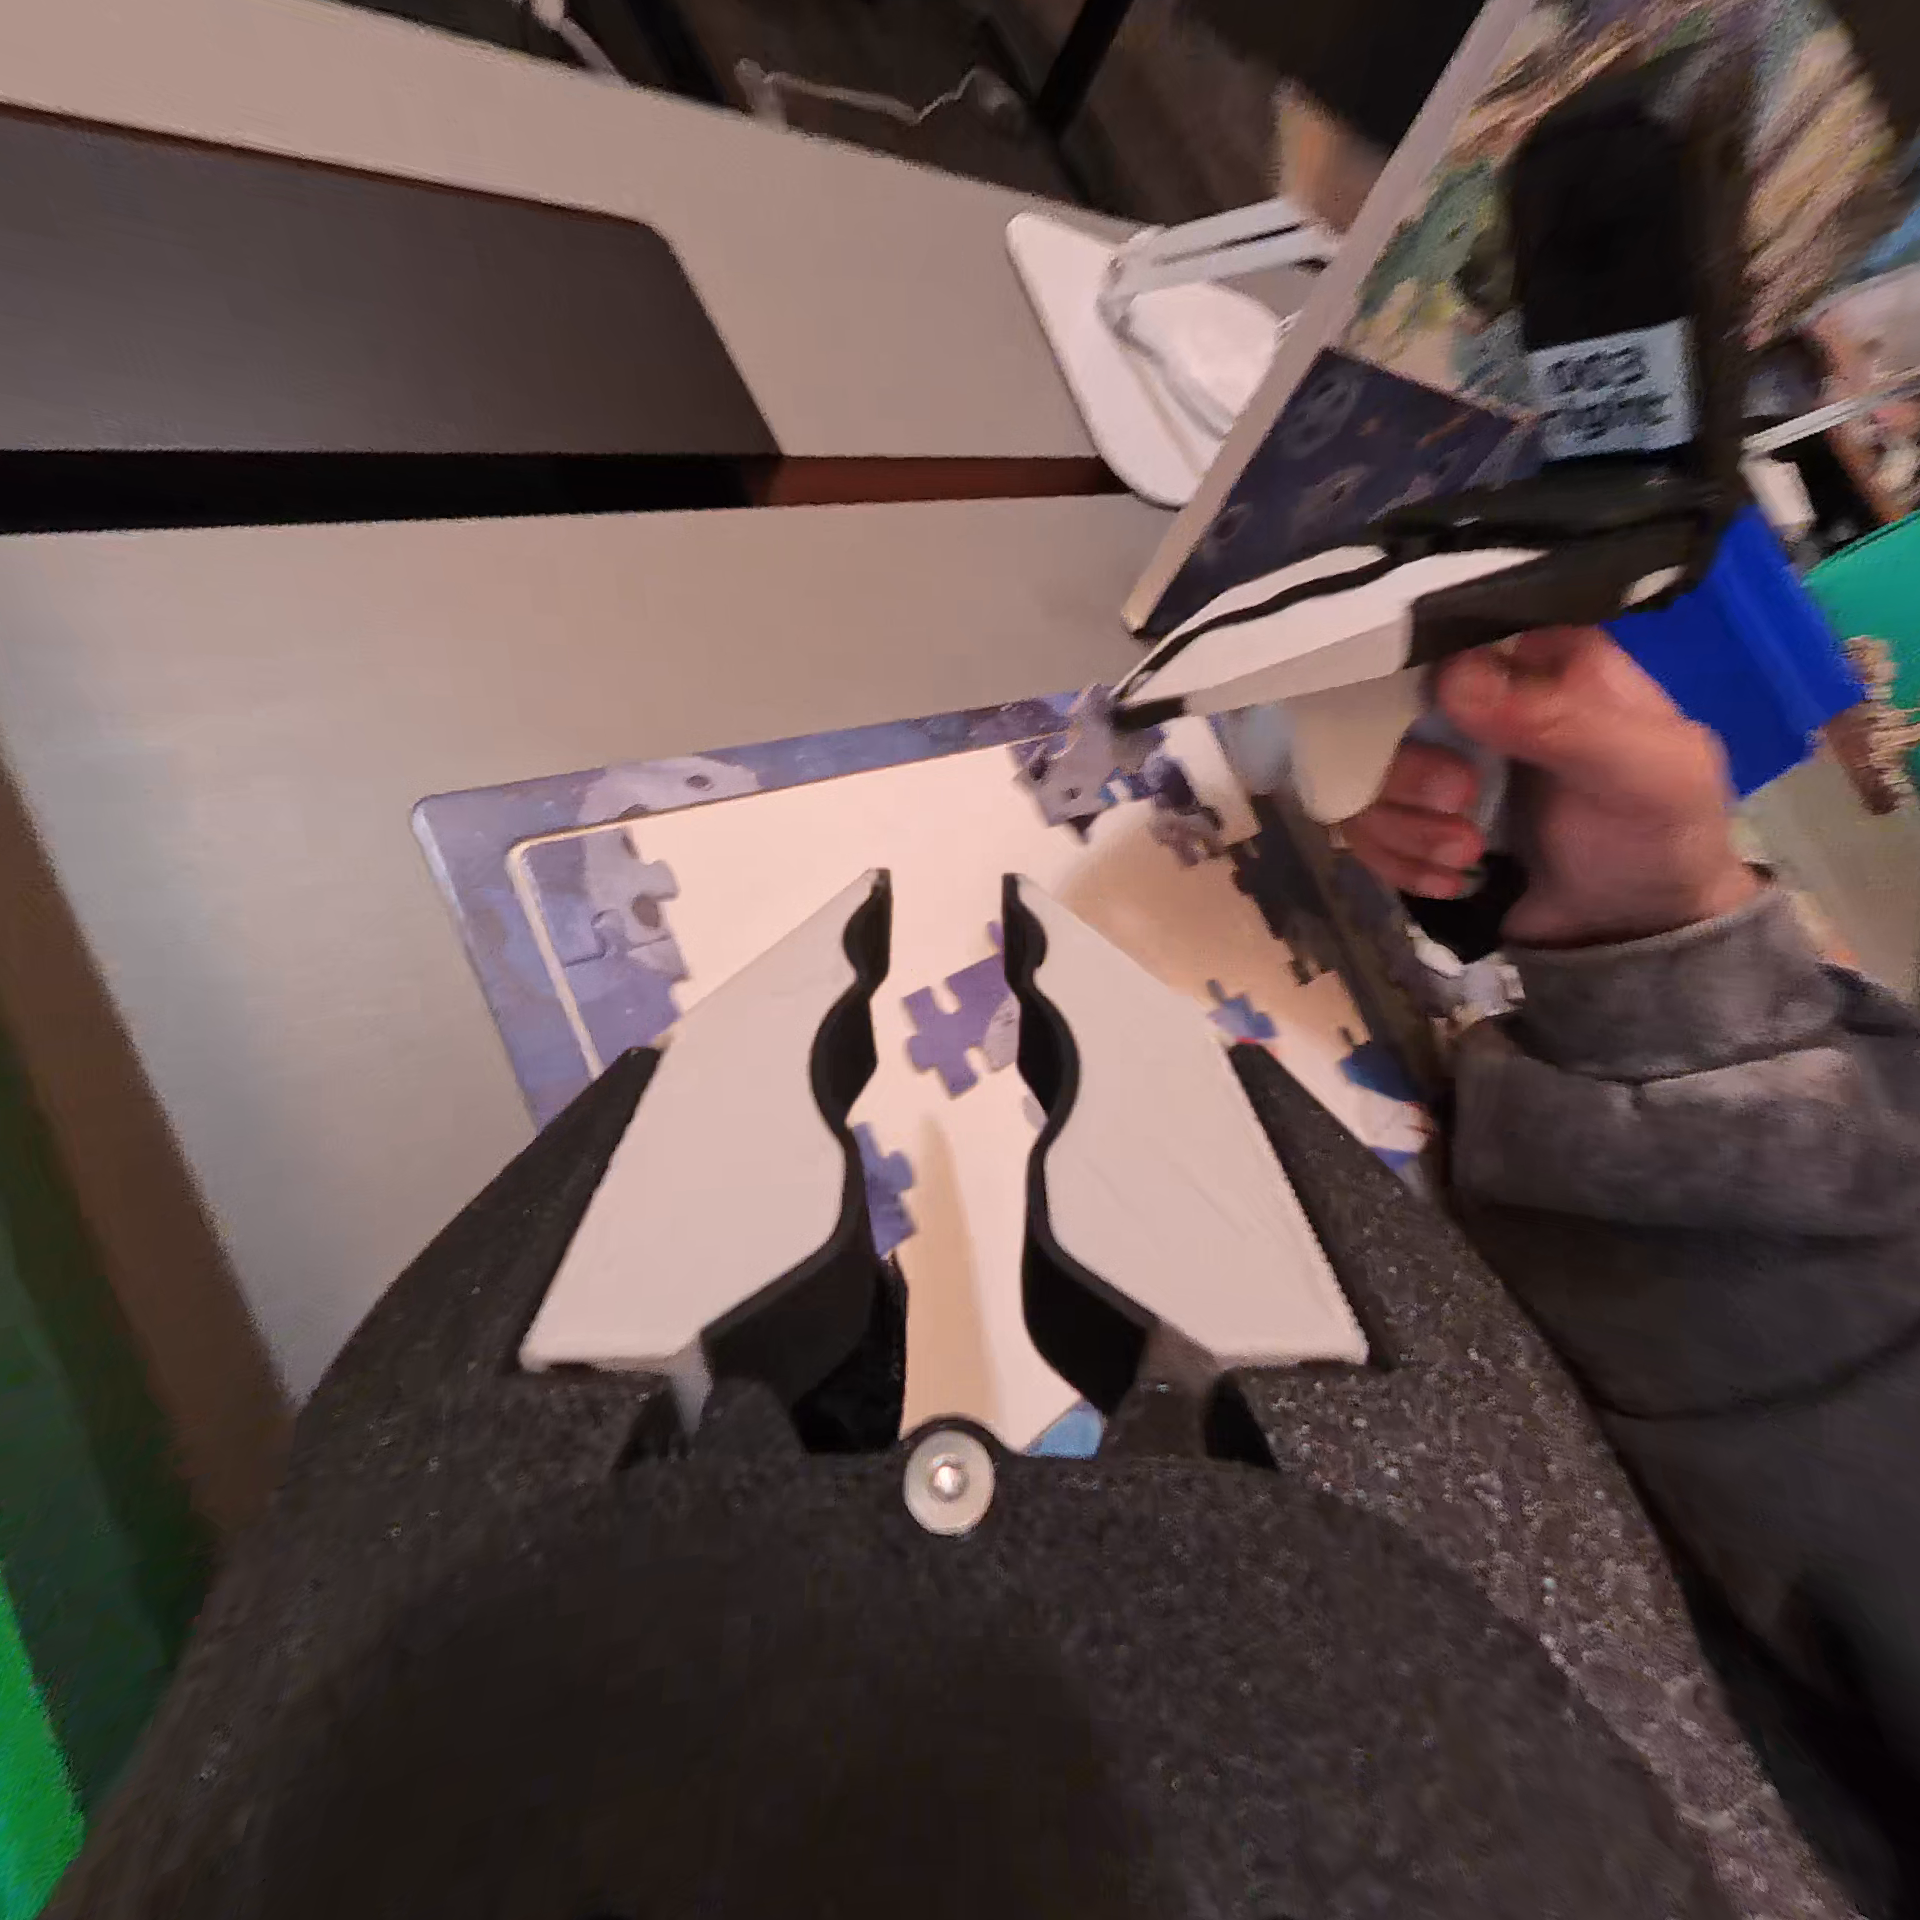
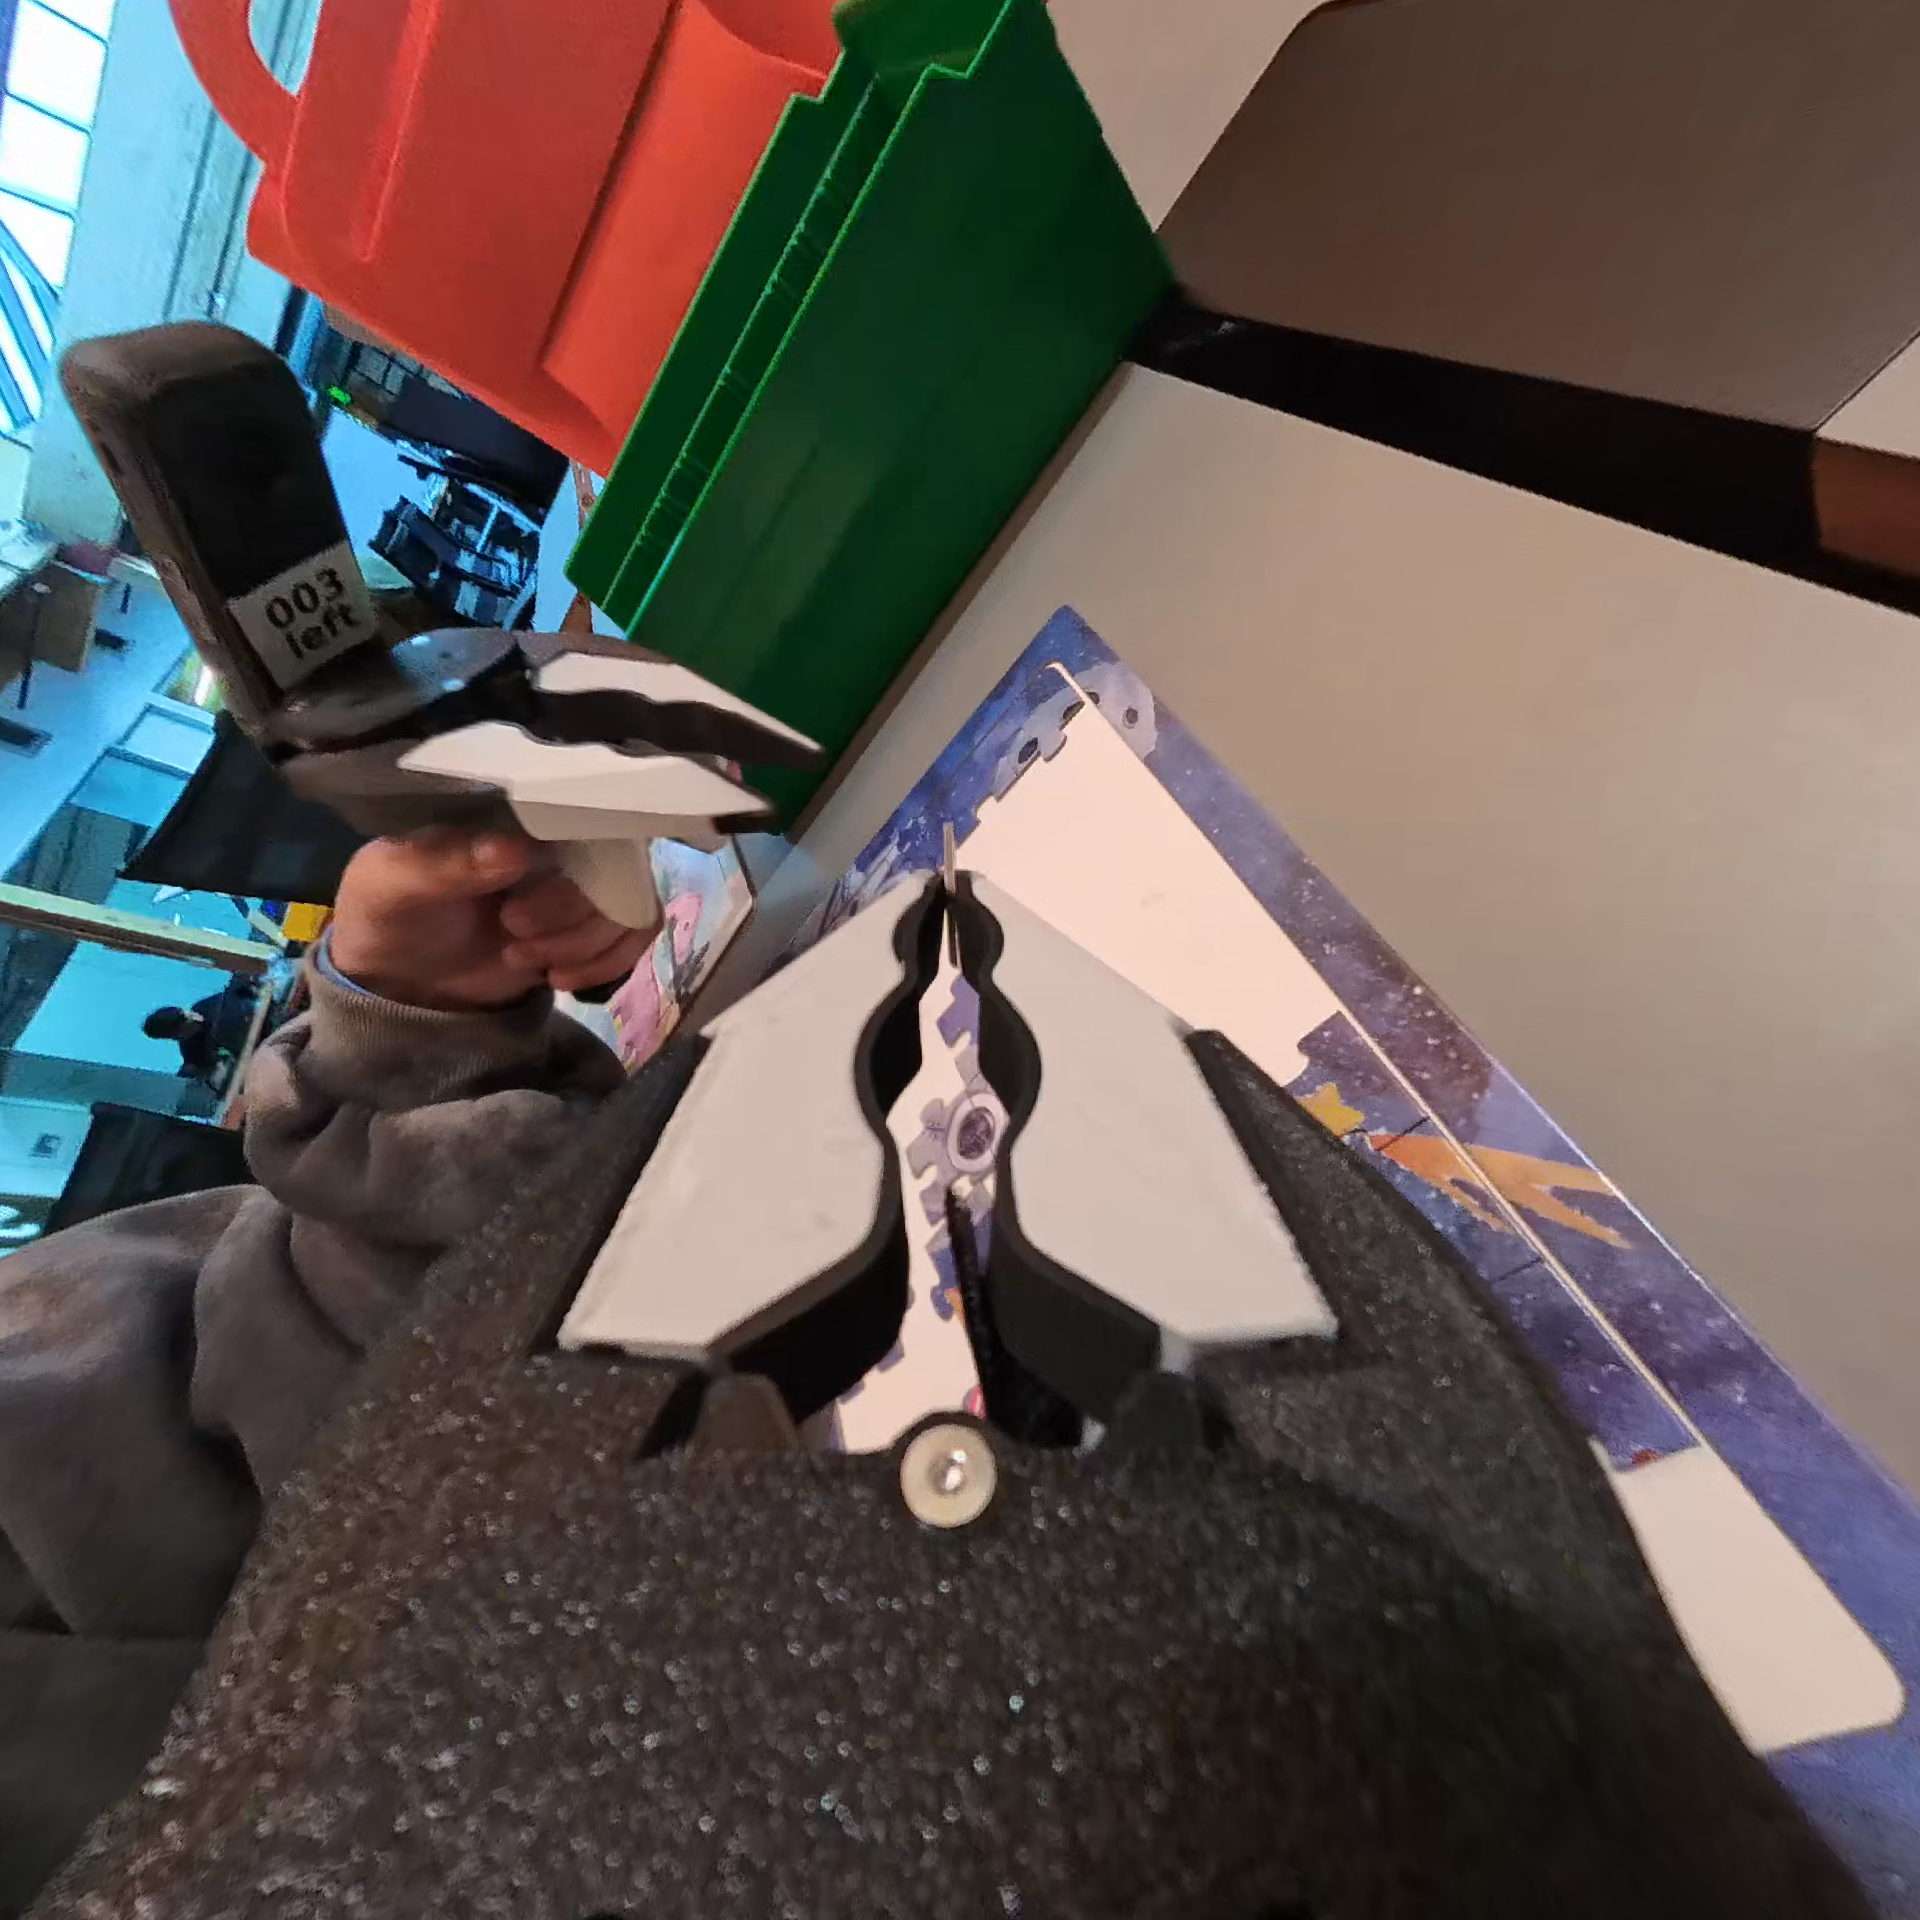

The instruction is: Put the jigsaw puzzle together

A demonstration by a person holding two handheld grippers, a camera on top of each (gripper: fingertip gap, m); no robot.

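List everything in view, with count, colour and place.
Tray: one, blue-violet frame with white floor, flat on the table.
Held piece: one, grey-violet, pinched in the right claw's tips above the tray's far corner.
Loose pieces: several, blue-violet, scattered on the tray floor; exact count unclear.
Box: one, dark blue picture side, tilted behind the right claw.
Table: one, grey, under the tray.
Green bin: one, beside the tray.
Red bin: one, behind the green bin.
Blue bin: one, behind the right hand.
Left claw: white fingers, open, above the tray.
Right claw: white fingers, shut on the piece.
Hands: two, grey sleeves, one on each grip.
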